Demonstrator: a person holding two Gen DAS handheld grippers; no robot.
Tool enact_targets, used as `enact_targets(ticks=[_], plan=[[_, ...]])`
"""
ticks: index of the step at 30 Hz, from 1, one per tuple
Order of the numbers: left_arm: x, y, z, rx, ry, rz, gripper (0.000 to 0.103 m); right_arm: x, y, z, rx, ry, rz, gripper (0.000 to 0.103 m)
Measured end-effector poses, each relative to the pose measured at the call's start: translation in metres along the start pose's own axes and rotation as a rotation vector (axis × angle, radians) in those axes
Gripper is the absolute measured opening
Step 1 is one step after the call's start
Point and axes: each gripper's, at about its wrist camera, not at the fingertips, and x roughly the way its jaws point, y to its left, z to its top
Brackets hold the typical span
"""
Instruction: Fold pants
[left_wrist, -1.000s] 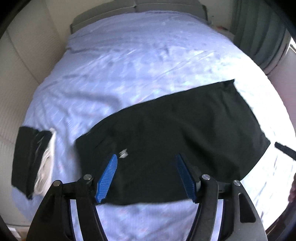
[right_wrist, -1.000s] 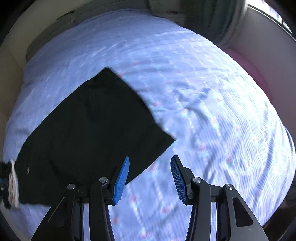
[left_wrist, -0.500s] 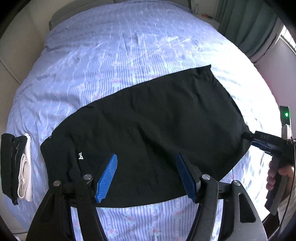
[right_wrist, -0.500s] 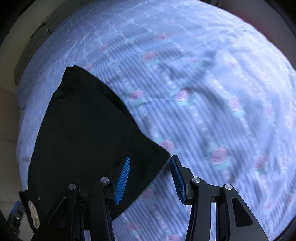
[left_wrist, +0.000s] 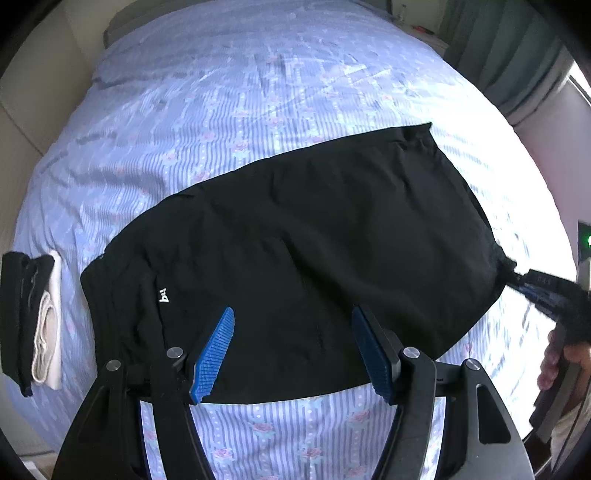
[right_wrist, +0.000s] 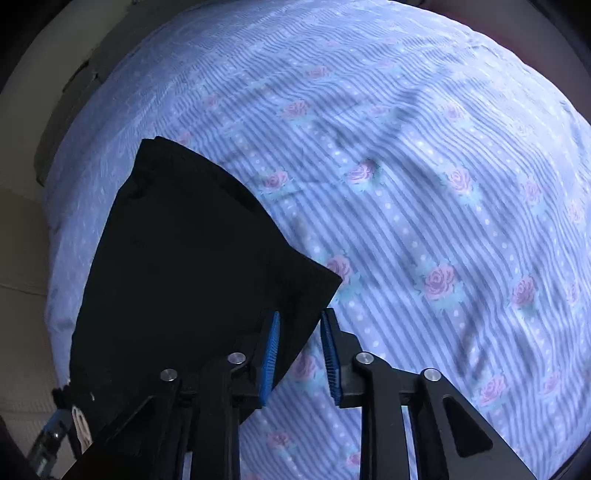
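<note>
Left gripper (left_wrist: 293, 350) jaws wide apart, holding nothing, hovering over near edge of black pants (left_wrist: 295, 258). Pants lie flat across striped floral bedsheet (left_wrist: 258, 110), doubled lengthwise, small white logo (left_wrist: 163, 295) near the waistband end at left. Right gripper (right_wrist: 299, 354) jaws narrowed to a small gap straddling the pants' near hem corner; whether the pads pinch cloth, cannot tell. Folded black-and-white clothes (left_wrist: 33, 317) sit at the bed's left edge, apart from pants. Bare sheet beyond pants to the headboard.
</note>
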Motion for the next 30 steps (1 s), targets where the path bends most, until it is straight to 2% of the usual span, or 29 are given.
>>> enact_targets(ticks=[4,8,15,18,20,24,26,27,29,30], plan=[[-0.001,-0.004,-0.004,0.014,0.000,-0.006,0.066,-0.011,0.020,-0.002,-0.079,-0.050,0.018,0.008],[0.001,-0.002,-0.005,-0.003,0.015,-0.013,0.066,-0.009,0.041,-0.006,-0.173,-0.022,0.068,0.008],[0.001,-0.001,-0.006,-0.007,0.015,0.001,0.066,-0.005,0.026,-0.006,-0.121,-0.006,0.063,0.008],[0.003,-0.001,-0.007,-0.013,0.024,-0.002,0.066,-0.014,0.012,-0.010,-0.108,-0.026,0.007,0.008],[0.003,-0.004,-0.007,-0.007,0.028,-0.007,0.066,-0.016,-0.004,-0.008,-0.054,-0.038,-0.045,0.008],[0.002,-0.015,-0.007,0.039,0.020,-0.006,0.066,-0.015,-0.026,-0.006,-0.002,-0.026,-0.054,0.008],[0.001,-0.019,-0.007,0.052,0.010,-0.007,0.066,-0.023,-0.025,-0.005,-0.025,-0.043,-0.143,0.014],[0.000,-0.019,-0.006,0.052,0.006,-0.009,0.066,-0.030,-0.023,-0.003,-0.039,-0.073,-0.155,0.025],[0.001,-0.018,-0.002,0.043,-0.004,-0.016,0.066,-0.043,-0.013,0.002,-0.066,-0.134,-0.112,0.038],[0.003,-0.017,0.002,0.042,-0.008,-0.014,0.066,-0.045,-0.004,0.007,-0.087,-0.144,-0.086,0.041]])
